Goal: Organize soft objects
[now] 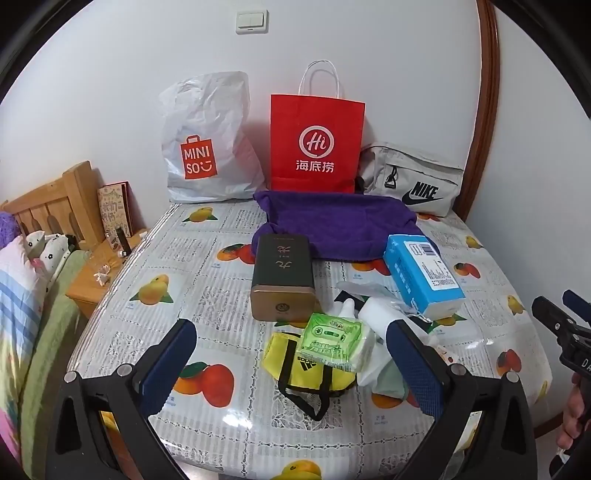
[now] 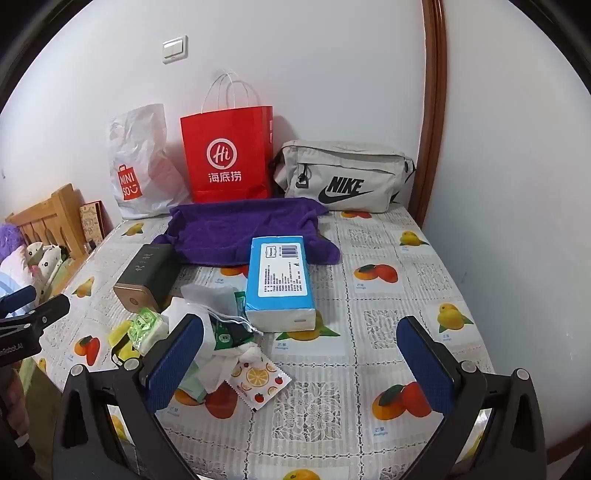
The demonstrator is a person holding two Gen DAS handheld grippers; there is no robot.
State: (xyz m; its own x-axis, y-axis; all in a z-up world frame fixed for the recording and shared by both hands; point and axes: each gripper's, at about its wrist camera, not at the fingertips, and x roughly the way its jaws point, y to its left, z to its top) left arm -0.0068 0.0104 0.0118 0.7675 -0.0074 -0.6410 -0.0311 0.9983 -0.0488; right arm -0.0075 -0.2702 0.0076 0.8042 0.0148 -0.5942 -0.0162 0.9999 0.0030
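Purple towel (image 1: 332,225) spread flat toward the back of the worktop (image 1: 221,406), its rear edge just in front of the red paper bag (image 1: 317,144). On its front edge, to the left, a dark tin with a gold end (image 1: 282,280), lying on its side; to the right, a blue tissue pack (image 1: 421,277), overlapping the towel's front right corner. Nearer the cameras, a loose heap: green pocket-tissue pack (image 1: 332,341) resting on a yellow pouch with black straps (image 1: 306,369), white plastic wrap (image 2: 207,295) and crumpled white tissue just beside them, a fruit-print sachet (image 2: 258,380) at the heap's near edge.

Left gripper (image 1: 291,362) spread wide, holding nothing, blue pads either side of the heap in its own view, above the worktop. Right gripper (image 2: 301,358) likewise wide and holding nothing, left pad in front of the white wrap, right pad over bare fruit-print cloth.

Along the wall behind: white Miniso plastic bag (image 1: 207,147) at left, red bag in the middle, grey Nike waist bag (image 2: 343,177) at right, all three close together. Beyond the worktop's left edge, a wooden headboard (image 1: 51,206) and bedding. Light switch (image 1: 252,20) high on the wall.
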